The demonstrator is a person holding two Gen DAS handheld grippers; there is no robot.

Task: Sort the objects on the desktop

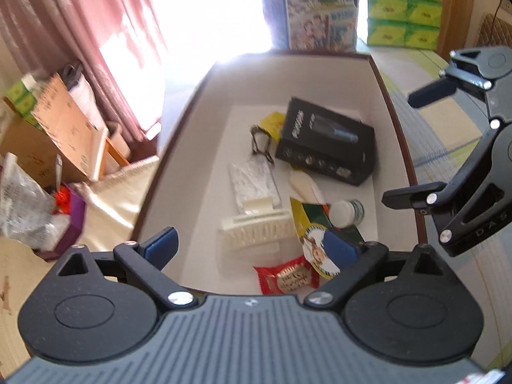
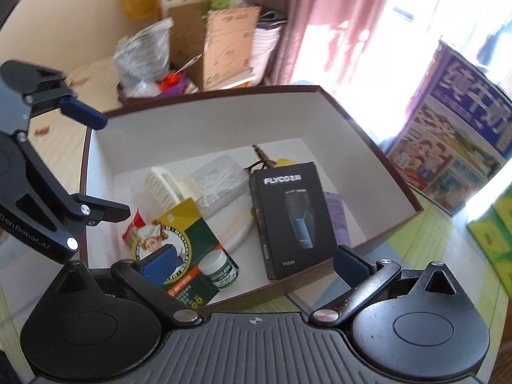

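Note:
An open box (image 1: 198, 128) with a brown rim and white inside sits on the table. In it lie a black shaver carton (image 1: 323, 140), a white comb (image 1: 256, 230), a clear packet (image 1: 252, 182), a red snack packet (image 1: 286, 276) and a green card with a small jar (image 1: 347, 212). My left gripper (image 1: 251, 246) hangs open above the box's near end, nothing between its fingers. My right gripper (image 2: 254, 264) is open too, over the box's near rim (image 2: 256, 291), above the shaver carton (image 2: 292, 217) and jar (image 2: 219, 268). Each gripper shows in the other's view: right (image 1: 416, 144), left (image 2: 96, 163).
A blue printed carton (image 1: 320, 9) and green tissue packs (image 1: 406, 6) stand beyond the box. A pink curtain (image 1: 80, 32), cardboard boxes (image 2: 230, 48) and plastic bags (image 2: 144, 60) crowd the far side. A striped cloth (image 1: 448, 147) covers the table.

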